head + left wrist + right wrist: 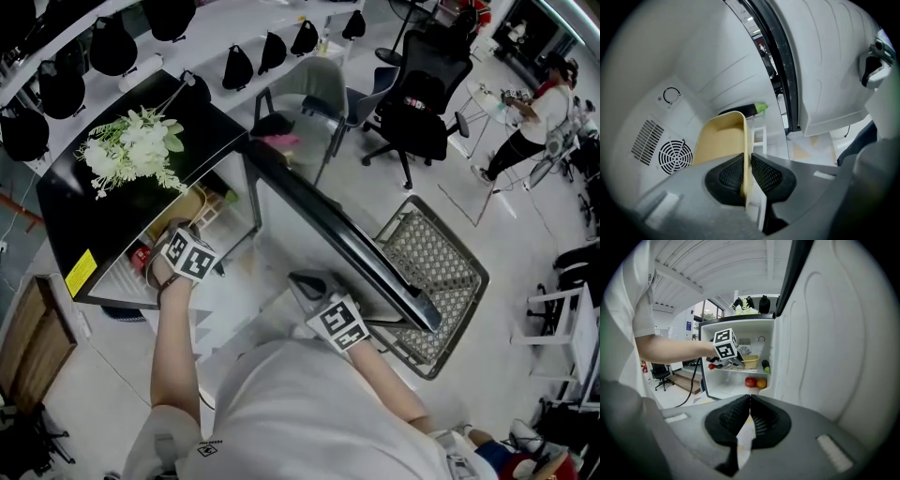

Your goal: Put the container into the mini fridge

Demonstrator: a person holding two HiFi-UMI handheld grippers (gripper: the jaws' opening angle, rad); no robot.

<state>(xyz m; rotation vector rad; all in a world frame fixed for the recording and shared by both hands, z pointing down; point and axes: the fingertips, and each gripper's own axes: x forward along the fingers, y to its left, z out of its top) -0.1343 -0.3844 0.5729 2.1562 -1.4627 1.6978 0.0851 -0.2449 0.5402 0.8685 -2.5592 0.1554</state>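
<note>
The tan plastic container stands on the upper shelf inside the open mini fridge. Its thin side wall runs between the pads of my left gripper, which is shut on it. In the right gripper view the container sits on that shelf with the left gripper at its left side. In the head view the left gripper reaches into the fridge. My right gripper is shut and holds nothing. It hangs low in front of the fridge, beside the open door.
A red apple and an orange lie on the lower shelf, and a green cucumber lies right of the container. White flowers rest on the fridge top. A mesh chair stands behind the door, an office chair farther off.
</note>
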